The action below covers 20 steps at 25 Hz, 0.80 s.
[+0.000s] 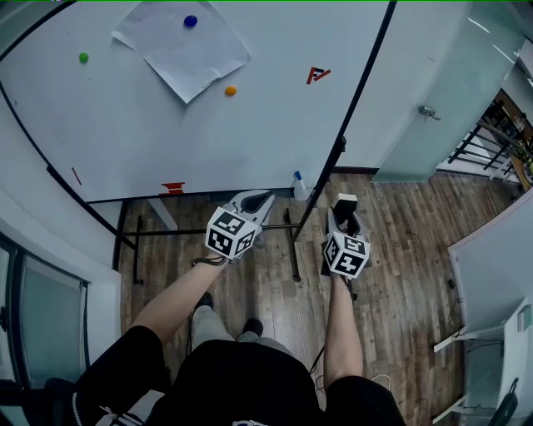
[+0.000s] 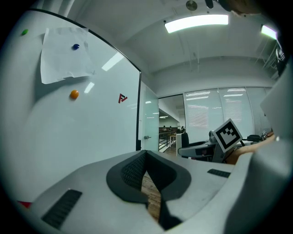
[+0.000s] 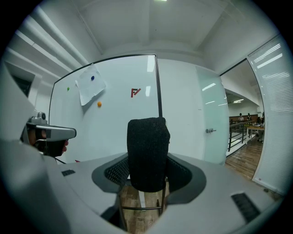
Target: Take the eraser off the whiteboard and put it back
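Note:
The eraser [image 3: 147, 153], a black felt block with a pale top [image 1: 346, 201], stands upright between the jaws of my right gripper [image 3: 146, 176], which is shut on it, the pads pressing both its sides. In the head view the right gripper [image 1: 345, 213] is held just off the right edge of the whiteboard [image 1: 150, 133], low down above the floor. My left gripper [image 1: 256, 202] hangs beside it, in front of the board's lower edge, with its fingertips [image 2: 146, 157] together and nothing between them. Both point roughly level at the board [image 3: 119, 114].
A sheet of paper [image 1: 181, 46] is pinned to the board by a blue magnet [image 1: 191, 21]; green [image 1: 83, 57] and orange [image 1: 231, 91] magnets sit nearby. A spray bottle [image 1: 299, 188] and a red item [image 1: 172, 188] stand at the board's foot. A glass door [image 1: 441, 91] is at the right.

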Tool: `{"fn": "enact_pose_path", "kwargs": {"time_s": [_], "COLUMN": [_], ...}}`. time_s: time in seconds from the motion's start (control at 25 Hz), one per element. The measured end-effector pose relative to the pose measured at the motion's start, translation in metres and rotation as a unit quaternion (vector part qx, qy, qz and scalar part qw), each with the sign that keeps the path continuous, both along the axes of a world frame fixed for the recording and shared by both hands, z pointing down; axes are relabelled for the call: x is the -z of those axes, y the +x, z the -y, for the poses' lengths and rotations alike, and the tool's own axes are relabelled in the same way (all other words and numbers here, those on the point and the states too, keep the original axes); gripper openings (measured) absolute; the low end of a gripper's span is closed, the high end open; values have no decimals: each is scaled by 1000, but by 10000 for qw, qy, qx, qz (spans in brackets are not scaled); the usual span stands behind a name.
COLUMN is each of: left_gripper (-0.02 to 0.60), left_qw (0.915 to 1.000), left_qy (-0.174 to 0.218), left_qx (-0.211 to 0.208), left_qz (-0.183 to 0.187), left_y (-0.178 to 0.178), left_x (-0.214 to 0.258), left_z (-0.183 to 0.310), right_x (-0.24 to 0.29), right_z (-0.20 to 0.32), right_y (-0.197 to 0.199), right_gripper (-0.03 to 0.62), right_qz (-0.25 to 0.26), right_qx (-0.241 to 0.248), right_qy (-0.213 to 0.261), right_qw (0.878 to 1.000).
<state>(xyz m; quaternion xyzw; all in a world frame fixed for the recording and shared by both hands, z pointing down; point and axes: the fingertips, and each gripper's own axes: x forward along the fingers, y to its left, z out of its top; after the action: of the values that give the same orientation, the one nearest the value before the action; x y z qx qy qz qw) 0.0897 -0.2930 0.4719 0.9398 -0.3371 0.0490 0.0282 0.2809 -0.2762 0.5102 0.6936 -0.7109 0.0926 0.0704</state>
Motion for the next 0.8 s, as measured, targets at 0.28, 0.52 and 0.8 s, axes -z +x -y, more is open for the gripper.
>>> {"fn": "enact_pose_path", "kwargs": {"time_s": [0.28, 0.52, 0.8], "left_gripper": [15, 15, 15], "left_qw": [10000, 9998, 9995], "left_qy": [1, 25, 49], "left_qx": [90, 179, 310], "left_qz": [-28, -56, -70], "left_y": [-8, -19, -41], "left_x": [1, 5, 9], "left_z": [8, 18, 30], "right_x": [6, 15, 22], "right_z": [11, 27, 48], "right_y": [-4, -14, -38], "right_gripper": [244, 244, 244], "right_qz": [-42, -86, -125], "right_qx": [78, 173, 345], "right_qy": [33, 91, 107], "right_qw": [10000, 9998, 9993]}}
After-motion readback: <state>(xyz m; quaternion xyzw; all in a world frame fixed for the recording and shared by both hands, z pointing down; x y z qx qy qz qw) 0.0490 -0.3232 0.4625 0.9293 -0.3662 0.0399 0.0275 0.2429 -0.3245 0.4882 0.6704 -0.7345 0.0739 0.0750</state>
